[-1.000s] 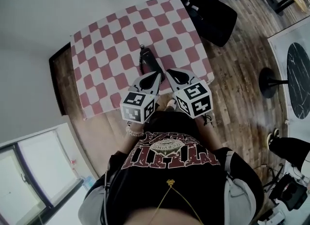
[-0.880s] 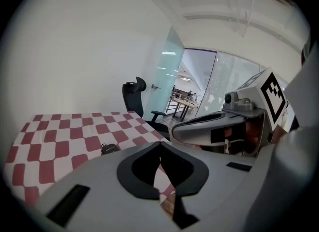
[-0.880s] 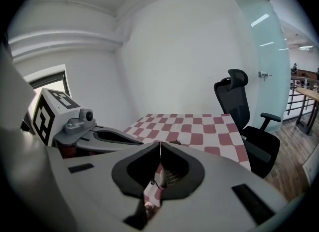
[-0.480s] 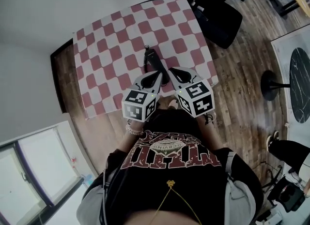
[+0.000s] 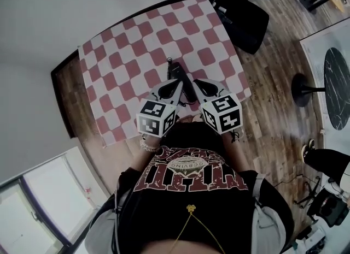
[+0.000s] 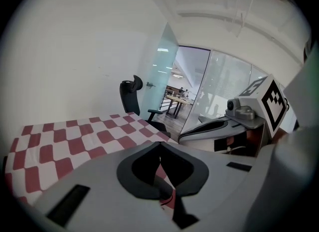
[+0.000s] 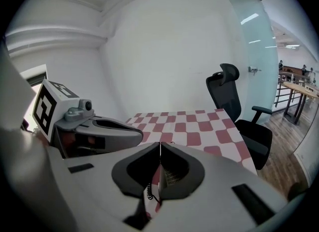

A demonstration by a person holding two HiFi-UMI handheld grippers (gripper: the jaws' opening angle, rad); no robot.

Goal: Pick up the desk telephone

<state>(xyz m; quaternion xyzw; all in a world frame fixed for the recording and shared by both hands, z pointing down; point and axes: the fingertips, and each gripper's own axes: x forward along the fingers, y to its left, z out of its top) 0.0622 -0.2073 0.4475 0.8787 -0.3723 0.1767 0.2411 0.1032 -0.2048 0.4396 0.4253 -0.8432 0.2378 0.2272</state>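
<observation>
Where the checked desk (image 5: 123, 56) comes closest to the person, at the middle of its near edge, the dark telephone (image 5: 176, 72) lies flat. Its long axis runs from that edge toward the desk's middle, slanting slightly left. Its near end sits between the two tools, the left hand-held gripper (image 5: 176, 87) on one side and the right hand-held gripper (image 5: 196, 86) on the other. Both point inward and down, about equally close. Each has its jaws pressed together, holding nothing. The coiled cord (image 7: 148, 192) shows just below the right one's jaws. I'd judge the jaws must part before either can straddle the telephone crosswise.
</observation>
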